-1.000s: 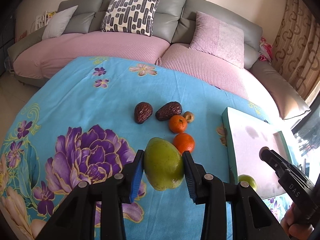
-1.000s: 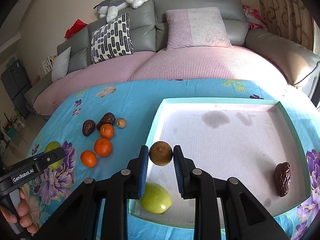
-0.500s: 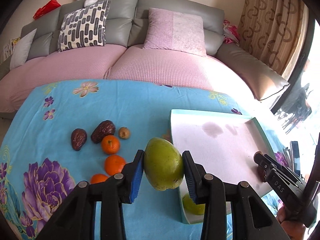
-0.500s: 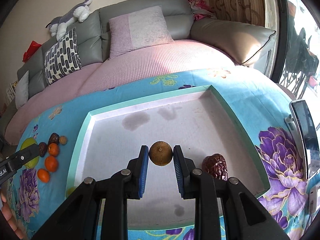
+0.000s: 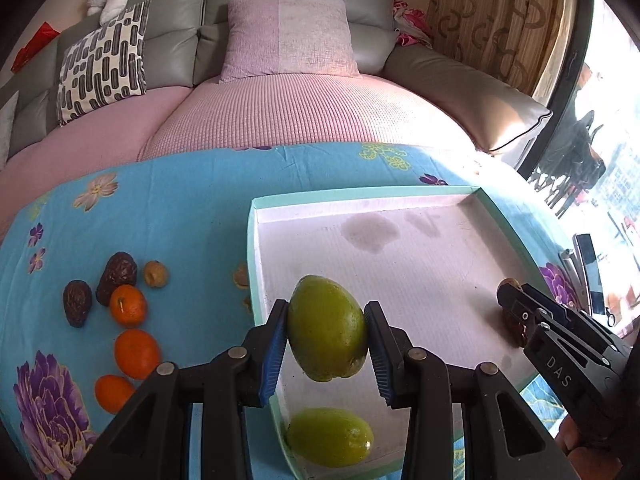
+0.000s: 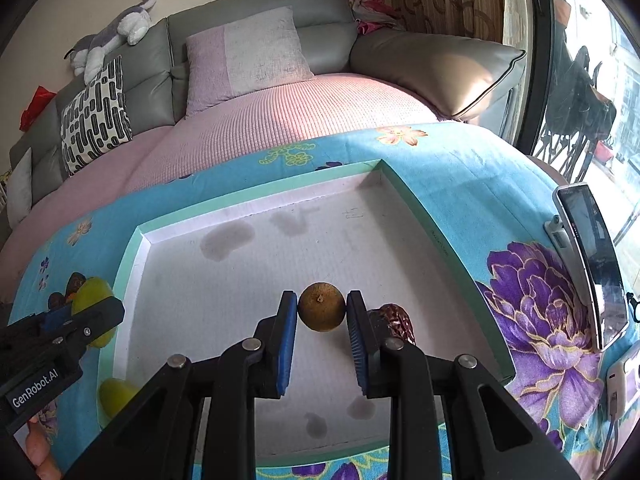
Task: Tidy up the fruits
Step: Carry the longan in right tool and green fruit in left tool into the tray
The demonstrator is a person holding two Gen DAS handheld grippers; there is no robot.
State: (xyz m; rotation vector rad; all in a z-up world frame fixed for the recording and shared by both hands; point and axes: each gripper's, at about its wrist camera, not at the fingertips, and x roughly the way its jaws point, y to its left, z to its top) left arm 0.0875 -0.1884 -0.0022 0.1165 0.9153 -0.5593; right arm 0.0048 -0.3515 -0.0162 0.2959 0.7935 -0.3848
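Observation:
My left gripper is shut on a green mango, held above the near left corner of the white tray. A second green mango lies in that corner below it. My right gripper is shut on a small brown round fruit, low over the tray near its right side, beside a dark red wrinkled date. On the cloth left of the tray lie three oranges, two dark dates and a small brown fruit.
The table wears a blue floral cloth. A sofa with pink covers and cushions runs behind it. A phone on a stand sits at the table's right edge, with a white device near it. A window and curtain are at the right.
Both grippers have swung right with their fruits. The left one now holds the mango over the tray's near left corner; the right one has reached the date at the tray's right side.

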